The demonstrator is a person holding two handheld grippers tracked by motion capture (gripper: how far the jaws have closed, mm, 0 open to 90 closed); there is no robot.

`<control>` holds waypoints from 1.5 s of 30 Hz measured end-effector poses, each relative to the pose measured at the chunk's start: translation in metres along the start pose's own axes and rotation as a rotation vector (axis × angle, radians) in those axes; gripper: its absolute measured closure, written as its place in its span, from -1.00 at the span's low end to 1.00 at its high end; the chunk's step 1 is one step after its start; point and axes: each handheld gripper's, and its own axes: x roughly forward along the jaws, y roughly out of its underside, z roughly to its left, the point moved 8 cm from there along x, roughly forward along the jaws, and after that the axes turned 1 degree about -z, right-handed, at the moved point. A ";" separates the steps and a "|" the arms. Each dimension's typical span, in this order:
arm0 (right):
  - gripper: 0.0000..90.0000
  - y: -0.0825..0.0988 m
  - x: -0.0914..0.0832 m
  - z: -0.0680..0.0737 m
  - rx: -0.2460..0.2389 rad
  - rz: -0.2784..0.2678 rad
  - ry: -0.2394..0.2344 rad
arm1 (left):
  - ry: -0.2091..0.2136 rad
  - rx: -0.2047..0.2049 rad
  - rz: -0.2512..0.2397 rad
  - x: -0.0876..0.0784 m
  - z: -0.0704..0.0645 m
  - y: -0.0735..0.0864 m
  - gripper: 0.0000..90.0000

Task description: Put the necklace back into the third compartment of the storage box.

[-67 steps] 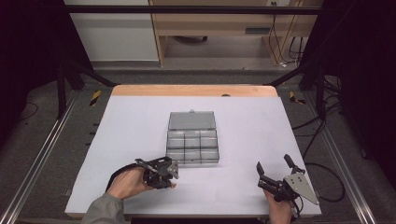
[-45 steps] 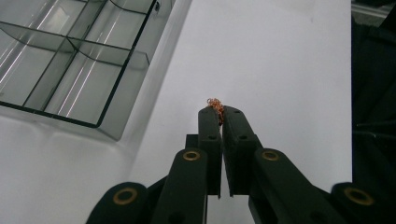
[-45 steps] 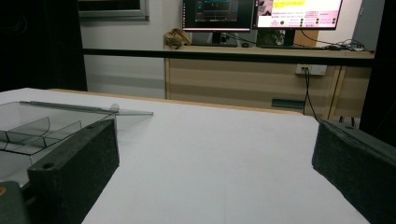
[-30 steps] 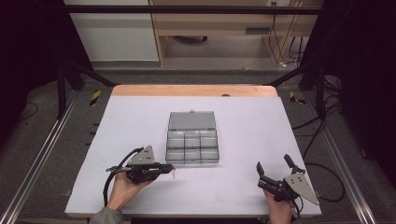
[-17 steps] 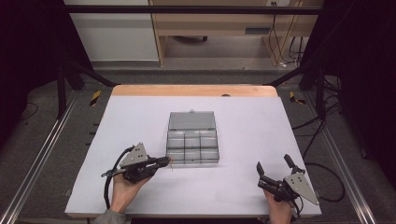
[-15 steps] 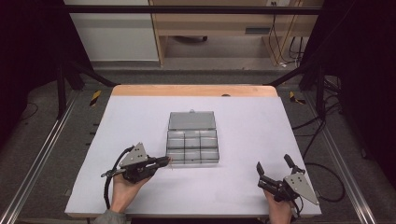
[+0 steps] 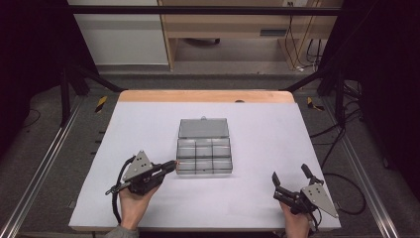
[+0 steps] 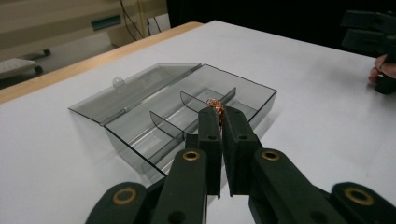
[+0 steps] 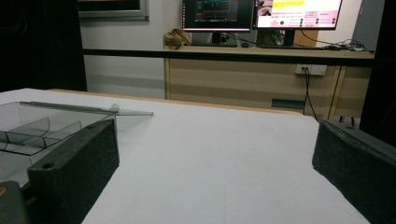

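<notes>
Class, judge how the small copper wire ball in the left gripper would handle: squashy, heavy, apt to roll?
The copper wire ball looks like loosely tangled thin wire, so probably light and squashable. Roundish, it might roll if dropped. The left gripper pinches it at the tips.

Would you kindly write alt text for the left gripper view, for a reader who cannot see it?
The left gripper pinches a small tangle of copper-coloured wire between its black jaws, just above the near edge of an open, smoky-grey transparent plastic compartment box on a white table. The box's lid lies folded back flat; the other hand rests far right.
</notes>
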 end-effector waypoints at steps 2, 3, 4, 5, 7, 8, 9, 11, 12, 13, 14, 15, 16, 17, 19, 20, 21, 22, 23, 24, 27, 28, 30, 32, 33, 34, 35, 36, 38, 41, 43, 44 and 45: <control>-0.98 0.000 0.000 0.000 0.000 0.000 0.000 | -0.032 -0.016 -0.022 -0.001 0.003 -0.003 0.90; -0.98 0.000 0.000 0.000 0.001 0.000 0.000 | -0.038 -0.022 -0.030 -0.002 0.003 -0.004 0.90; -0.98 0.000 0.000 0.000 0.001 0.000 0.000 | -0.038 -0.022 -0.030 -0.002 0.003 -0.004 0.90; -0.98 0.000 0.000 0.000 0.000 0.000 0.000 | -0.060 -0.030 -0.045 -0.002 0.005 -0.007 0.90; -0.98 0.000 0.000 0.000 0.001 0.000 0.000 | -0.077 -0.040 -0.058 -0.002 0.007 -0.009 0.90; -0.98 0.000 0.000 0.000 0.001 0.000 0.000 | -0.077 -0.040 -0.058 -0.002 0.007 -0.009 0.90; -0.98 0.000 0.000 0.000 0.001 0.000 0.000 | -0.088 -0.045 -0.066 -0.001 0.008 -0.012 0.90; -0.98 0.000 0.000 0.000 0.001 0.000 0.000 | -0.092 -0.048 -0.070 0.000 0.009 -0.013 0.90; -0.98 0.000 0.000 0.000 0.001 0.000 0.000 | -0.097 -0.049 -0.071 0.001 0.010 -0.014 0.90; -0.98 0.000 0.000 0.000 0.001 0.000 0.000 | -0.100 -0.052 -0.074 0.001 0.010 -0.015 0.90; -0.98 0.000 0.000 0.000 0.001 0.000 0.000 | -0.104 -0.054 -0.076 0.002 0.010 -0.016 0.90; -0.98 0.000 0.000 0.000 0.001 0.000 0.000 | -0.107 -0.056 -0.077 0.003 0.011 -0.017 0.90; -0.98 0.000 0.000 0.000 0.001 0.000 0.000 | -0.108 -0.058 -0.077 0.005 0.011 -0.018 0.90; -0.98 0.000 0.000 0.000 0.001 0.000 0.000 | -0.112 -0.063 -0.081 0.006 0.011 -0.019 0.90; -0.98 0.000 0.000 0.000 0.001 0.000 0.000 | -0.110 -0.067 -0.086 0.009 0.012 -0.020 0.90; -0.98 0.000 0.000 0.000 0.001 0.000 0.000 | -0.108 -0.070 -0.087 0.010 0.012 -0.020 0.90; -0.98 0.000 0.000 0.000 0.001 0.000 0.000 | -0.113 -0.076 -0.091 0.014 0.012 -0.021 0.90; -0.98 0.000 0.000 0.000 0.001 0.000 0.000 | -0.113 -0.076 -0.091 0.014 0.012 -0.021 0.90; -0.98 0.000 0.000 0.000 0.001 0.000 0.000 | -0.115 -0.078 -0.089 0.016 0.012 -0.021 0.90; -0.98 0.000 0.000 0.000 0.001 0.000 0.000 | -0.116 -0.080 -0.090 0.018 0.012 -0.022 0.90; -0.98 0.000 0.000 0.000 0.001 0.000 0.001 | -0.116 -0.086 -0.092 0.026 0.013 -0.023 0.90; -0.98 0.000 0.000 0.000 0.001 0.000 0.000 | -0.116 -0.086 -0.092 0.026 0.013 -0.023 0.90; -0.98 0.000 0.000 0.000 0.001 0.000 0.000 | -0.115 -0.087 -0.087 0.031 0.013 -0.023 0.90; -0.98 0.000 0.000 0.000 0.001 0.000 0.001 | -0.116 -0.085 -0.083 0.036 0.014 -0.024 0.90; -0.98 0.000 0.000 0.000 0.001 0.000 0.001 | -0.116 -0.084 -0.081 0.039 0.014 -0.025 0.90; -0.98 0.000 0.000 0.000 0.001 0.000 0.001 | -0.116 -0.083 -0.082 0.040 0.014 -0.026 0.90; -0.98 0.000 0.000 0.000 0.001 0.000 0.001 | -0.115 -0.083 -0.080 0.045 0.015 -0.027 0.90; -0.98 0.000 0.000 0.000 0.001 0.000 0.001 | -0.115 -0.083 -0.080 0.045 0.015 -0.027 0.90; -0.98 0.000 0.000 0.000 0.001 0.000 0.001 | -0.114 -0.079 -0.075 0.049 0.016 -0.029 0.90; -0.98 0.000 0.000 0.000 0.002 0.000 0.001 | -0.114 -0.079 -0.075 0.057 0.018 -0.032 0.90; -0.98 0.000 0.000 0.000 0.001 0.000 0.001 | -0.111 -0.081 -0.073 0.062 0.019 -0.033 0.90; -0.98 0.000 0.000 0.000 0.001 0.000 0.001 | -0.110 -0.080 -0.067 0.064 0.019 -0.033 0.90; -0.98 0.000 0.000 0.000 0.002 0.000 0.001 | -0.109 -0.074 -0.060 0.069 0.018 -0.033 0.90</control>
